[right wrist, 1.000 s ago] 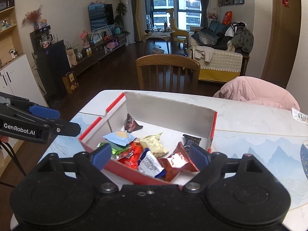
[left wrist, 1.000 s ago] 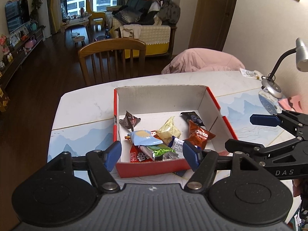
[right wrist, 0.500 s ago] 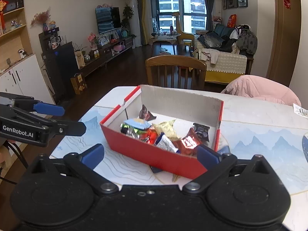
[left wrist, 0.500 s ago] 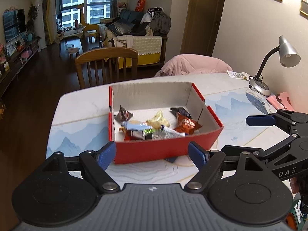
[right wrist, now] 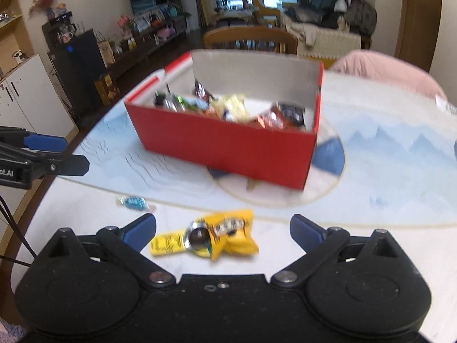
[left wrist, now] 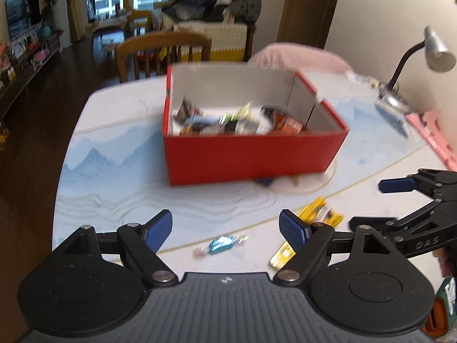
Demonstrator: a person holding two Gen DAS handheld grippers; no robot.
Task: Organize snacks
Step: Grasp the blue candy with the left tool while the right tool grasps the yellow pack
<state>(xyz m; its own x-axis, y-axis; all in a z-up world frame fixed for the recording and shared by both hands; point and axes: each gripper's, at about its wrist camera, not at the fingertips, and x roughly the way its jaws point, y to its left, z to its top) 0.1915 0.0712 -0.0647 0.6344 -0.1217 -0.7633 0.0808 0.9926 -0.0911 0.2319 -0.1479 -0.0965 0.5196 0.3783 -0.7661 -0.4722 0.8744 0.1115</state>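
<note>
Snacks in mixed foil and plastic wrappers [left wrist: 237, 121] fill the open red cardboard box with a white interior [left wrist: 251, 157], which stands on the white table with a blue mountain print [left wrist: 114, 177]; motion blur prevents identifying the individual packets inside. Under the box's near edge a round pale mat [right wrist: 322, 191] shows, with a small dark blue item [left wrist: 264, 182] protruding beside it, too blurred to name. Two items lie loose on the bare table nearer the cameras: a small blue twist-wrapped candy [left wrist: 221, 244] and a yellow snack packet with a dark round picture [right wrist: 211, 237]. The candy lies between the fingers of the left gripper [left wrist: 225, 230] in the left wrist view, apart from both; the jaws stand wide open and hold nothing. The yellow packet lies between the fingers of the right gripper [right wrist: 222, 228] in the right wrist view, touching neither blue pad; these jaws likewise stand wide open and empty. Both grippers hover above the near edge of the table, well apart from the box. At the far side stand a wooden slat-back chair [left wrist: 164, 54] and a pink padded seat [right wrist: 382, 71]. A silver gooseneck desk lamp [left wrist: 420, 57] stands on the table's right side in the left wrist view.
</note>
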